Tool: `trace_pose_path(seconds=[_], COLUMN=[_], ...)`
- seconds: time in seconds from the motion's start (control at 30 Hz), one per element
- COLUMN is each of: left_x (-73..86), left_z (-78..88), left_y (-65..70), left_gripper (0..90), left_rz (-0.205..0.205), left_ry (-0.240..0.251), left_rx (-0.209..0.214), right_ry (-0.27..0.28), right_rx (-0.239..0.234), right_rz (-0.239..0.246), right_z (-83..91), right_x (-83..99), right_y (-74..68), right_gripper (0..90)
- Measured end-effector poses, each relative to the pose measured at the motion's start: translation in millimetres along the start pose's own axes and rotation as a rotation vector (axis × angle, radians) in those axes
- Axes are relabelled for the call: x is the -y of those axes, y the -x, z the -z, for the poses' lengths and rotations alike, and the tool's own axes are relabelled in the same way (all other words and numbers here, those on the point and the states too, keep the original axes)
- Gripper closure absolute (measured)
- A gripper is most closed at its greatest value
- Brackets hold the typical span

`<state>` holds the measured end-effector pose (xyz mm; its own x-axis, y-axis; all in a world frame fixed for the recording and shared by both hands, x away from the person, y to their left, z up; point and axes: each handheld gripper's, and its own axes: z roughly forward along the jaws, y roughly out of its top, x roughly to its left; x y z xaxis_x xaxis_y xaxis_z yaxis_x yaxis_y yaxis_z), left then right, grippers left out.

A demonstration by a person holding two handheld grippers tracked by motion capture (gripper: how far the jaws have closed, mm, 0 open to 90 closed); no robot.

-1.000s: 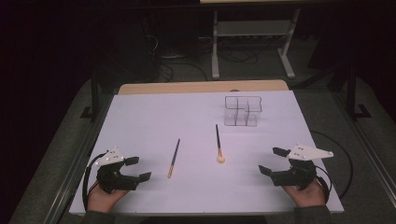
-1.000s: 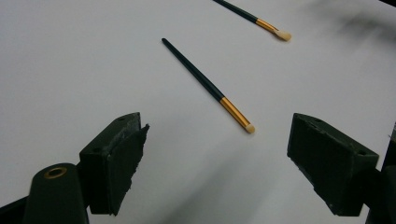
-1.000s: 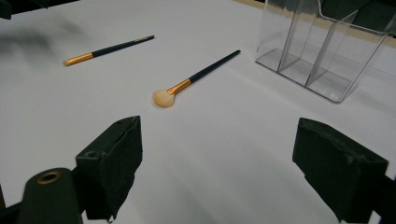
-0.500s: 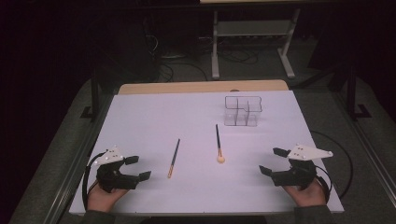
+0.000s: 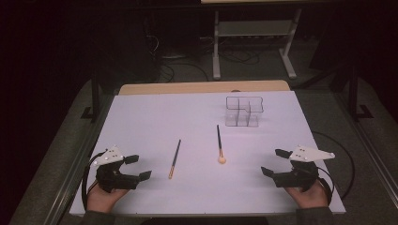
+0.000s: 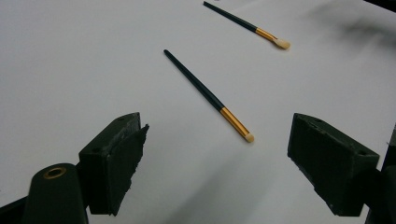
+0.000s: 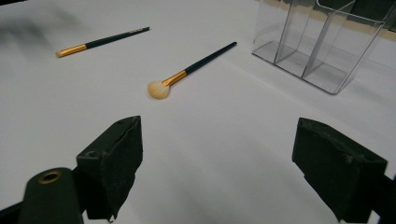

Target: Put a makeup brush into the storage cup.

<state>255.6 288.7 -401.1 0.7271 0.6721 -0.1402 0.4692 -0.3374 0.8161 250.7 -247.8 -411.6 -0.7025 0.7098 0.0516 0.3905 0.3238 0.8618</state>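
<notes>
- At the near edge of the white counter (image 5: 155, 117), my left gripper (image 5: 137, 168) and my right gripper (image 5: 274, 162) rested in my hands, each with its fingers (image 6: 114, 156) spread wide and holding nothing.
- Between them lay two makeup brushes: a thin flat-tipped brush (image 5: 174, 158) just ahead of my left gripper, and a round fluffy-headed brush (image 5: 219, 145) nearer the middle, its pale head toward me.
- Both brushes lay flat, apart from each other and from either gripper.
- A clear compartmented organizer (image 5: 243, 111) stood upright beyond the fluffy brush, toward the far right, and its compartments looked empty to me.
- I judged the work had not yet begun: this was the step before the first reach.
- The next move, as I saw it, called for carrying one gripper forward over the nearer brush, lining the fingers across its dark handle, and closing low against the counter, since the handle is slim and could roll away.
</notes>
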Motion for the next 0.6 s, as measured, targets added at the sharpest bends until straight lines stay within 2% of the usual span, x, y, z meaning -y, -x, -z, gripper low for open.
trace_pose_path(seconds=[0.33,0.6], left_x=[-2.8,-12.0], left_z=[-1.6,-4.8], left_y=[-0.3,-2.4], left_gripper=[18.2,18.6], left_rz=[0.007,0.007], left_ry=[-0.006,-0.012], left_rx=[-0.002,-0.001], right_ry=[-0.007,-0.008], right_rx=[0.013,0.014], right_rz=[-0.006,-0.011], right_z=[0.3,-0.1], right_x=[0.8,1.7], right_y=[1.5,3.2], right_gripper=[15.1,15.1])
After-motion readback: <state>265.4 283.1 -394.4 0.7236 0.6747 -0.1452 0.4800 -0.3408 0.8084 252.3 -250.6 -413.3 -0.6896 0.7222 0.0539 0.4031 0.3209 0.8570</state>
